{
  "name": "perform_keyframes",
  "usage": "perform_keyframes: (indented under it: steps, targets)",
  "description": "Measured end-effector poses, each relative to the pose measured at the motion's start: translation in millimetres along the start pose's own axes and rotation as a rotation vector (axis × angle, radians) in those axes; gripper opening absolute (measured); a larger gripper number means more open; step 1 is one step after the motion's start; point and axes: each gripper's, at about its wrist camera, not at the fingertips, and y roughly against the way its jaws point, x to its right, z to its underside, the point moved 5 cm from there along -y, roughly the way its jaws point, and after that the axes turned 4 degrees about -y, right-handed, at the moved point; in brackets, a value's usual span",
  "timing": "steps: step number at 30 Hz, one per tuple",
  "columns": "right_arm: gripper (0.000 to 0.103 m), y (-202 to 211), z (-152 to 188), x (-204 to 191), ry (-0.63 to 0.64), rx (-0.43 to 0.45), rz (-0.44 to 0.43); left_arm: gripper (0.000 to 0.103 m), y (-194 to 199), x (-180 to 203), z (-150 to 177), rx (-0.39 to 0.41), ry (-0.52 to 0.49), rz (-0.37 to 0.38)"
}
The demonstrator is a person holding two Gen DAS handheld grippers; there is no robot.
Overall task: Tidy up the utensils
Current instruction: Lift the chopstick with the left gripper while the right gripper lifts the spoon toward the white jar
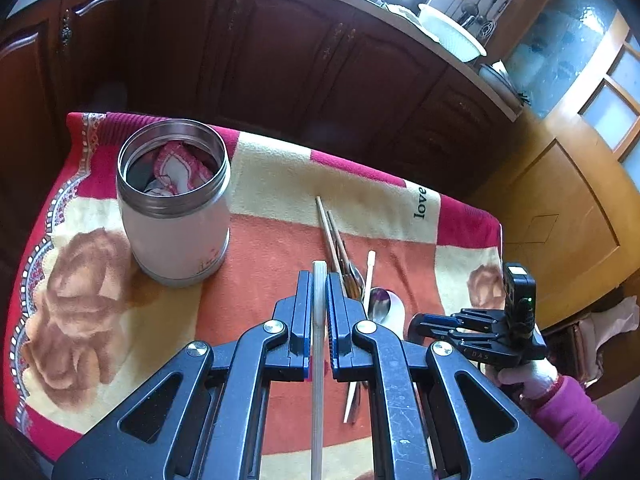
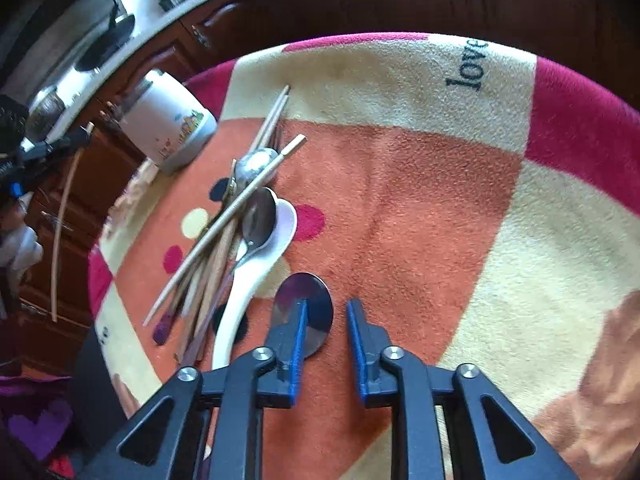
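Left gripper pinches a chopstick, probably for the jar near the table's far edge; right gripper gapes narrowly, empty, beside a spoon.

Home kitchen: dark wooden cabinets beneath a pale countertop, hanging cooking utensils, and a blanket-covered table.

Chopsticks and spoons lie heaped right of the upright open canister.
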Motion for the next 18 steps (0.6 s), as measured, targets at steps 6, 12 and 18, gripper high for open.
perform_keyframes:
  steps: [6, 12, 18]
  targets:
    - [0.004, 7.6, 0.2, -15.7, 0.044, 0.051, 0.004, 0.005, -0.1, -2.6, -2.0, 0.002, 0.011, -0.008]
    - [0.001, 55.9, -14.5, -45.1, 0.113, 0.157, 0.037, 0.005, 19.5, -14.4, -17.8, 0.063, 0.05, 0.006]
    - [0.001, 117.3, -65.0, -95.9, 0.175, 0.343, 0.012, 0.005, 52.9, -28.9, -57.6, 0.186, 0.065, -0.024]
